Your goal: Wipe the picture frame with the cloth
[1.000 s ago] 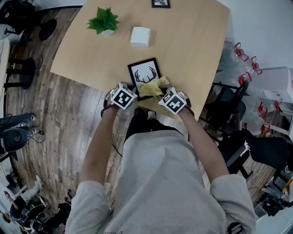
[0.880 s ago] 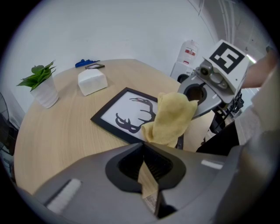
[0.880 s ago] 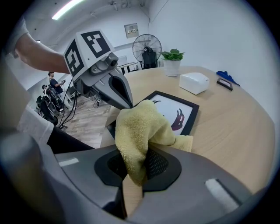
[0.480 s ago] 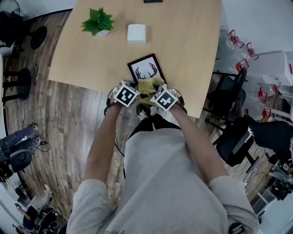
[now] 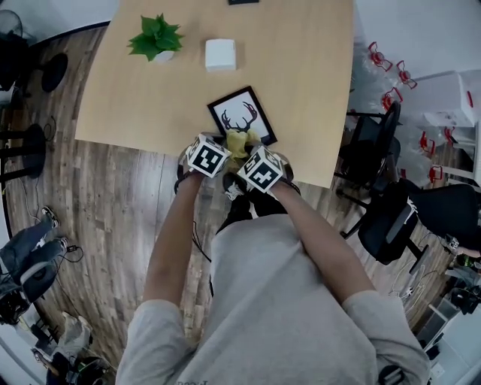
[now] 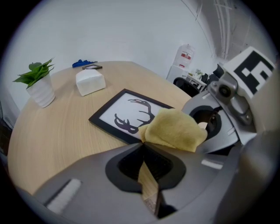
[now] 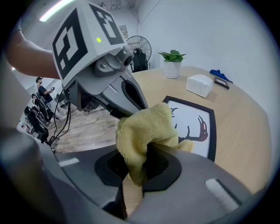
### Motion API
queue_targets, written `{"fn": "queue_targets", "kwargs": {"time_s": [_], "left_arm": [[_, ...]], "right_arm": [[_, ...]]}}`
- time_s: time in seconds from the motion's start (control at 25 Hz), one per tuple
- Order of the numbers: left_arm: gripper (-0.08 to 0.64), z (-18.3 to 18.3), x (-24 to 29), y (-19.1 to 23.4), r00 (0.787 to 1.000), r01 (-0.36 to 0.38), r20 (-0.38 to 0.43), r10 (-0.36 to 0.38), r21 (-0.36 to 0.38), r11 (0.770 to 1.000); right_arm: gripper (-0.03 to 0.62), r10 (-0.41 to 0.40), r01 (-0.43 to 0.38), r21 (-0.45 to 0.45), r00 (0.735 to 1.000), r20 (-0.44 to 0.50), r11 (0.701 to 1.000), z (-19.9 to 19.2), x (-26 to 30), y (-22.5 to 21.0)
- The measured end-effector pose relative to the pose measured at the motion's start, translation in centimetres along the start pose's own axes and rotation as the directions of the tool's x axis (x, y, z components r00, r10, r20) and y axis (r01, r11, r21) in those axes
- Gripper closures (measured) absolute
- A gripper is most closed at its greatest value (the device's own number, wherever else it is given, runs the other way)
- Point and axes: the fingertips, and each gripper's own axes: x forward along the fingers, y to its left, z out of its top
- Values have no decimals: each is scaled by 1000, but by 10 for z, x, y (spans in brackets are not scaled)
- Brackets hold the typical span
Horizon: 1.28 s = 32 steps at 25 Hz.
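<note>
A black-framed picture frame (image 5: 242, 115) with an antler print lies flat near the table's front edge, also seen in the left gripper view (image 6: 127, 116) and in the right gripper view (image 7: 194, 124). A yellow cloth (image 5: 237, 140) is bunched up over the frame's near corner, between the two grippers. My left gripper (image 6: 143, 143) is shut, pinching a corner of the cloth (image 6: 175, 129). My right gripper (image 7: 139, 166) is shut on the cloth (image 7: 144, 131), which bulges out of its jaws. Both grippers sit close together, the left gripper (image 5: 220, 147) just left of the right gripper (image 5: 246, 154).
A potted green plant (image 5: 154, 37) and a white box (image 5: 220, 55) stand farther back on the wooden table (image 5: 301, 68). A dark object (image 5: 243, 1) lies at the far edge. Office chairs (image 5: 383, 218) stand to the right of the table, on wooden floor.
The right gripper has moved left toward the left gripper. The cloth, stretched wider between them before, is now bunched into a small lump.
</note>
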Motion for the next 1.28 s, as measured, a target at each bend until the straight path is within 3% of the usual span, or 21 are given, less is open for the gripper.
{"fn": "queue_targets", "kwargs": {"time_s": [0.36,0.68,0.92,1.12,1.28], "left_arm": [[506,1,2,-5,998,30,59,-28,-32,999],[506,4,1,-7,997,10,81,-8,-25,1000],[506,3,1,-7,997,5,77,-3,-27,1000],[506,2,1,-5,996,3,90,0,-34,999],[508,-3,-1,-7,995,-29,92,29,-3,1000]], "right_arm": [[543,-113,113,29,993,13,993,2,-2,6],[543,-77,75,46,996,42,996,-3,-1,31],[543,-35,35,51,999,-2,998,-20,-9,41],[543,-56,57,104,998,-16,993,-42,-28,36],[543,-88,81,188,996,28,979,-52,-49,32]]}}
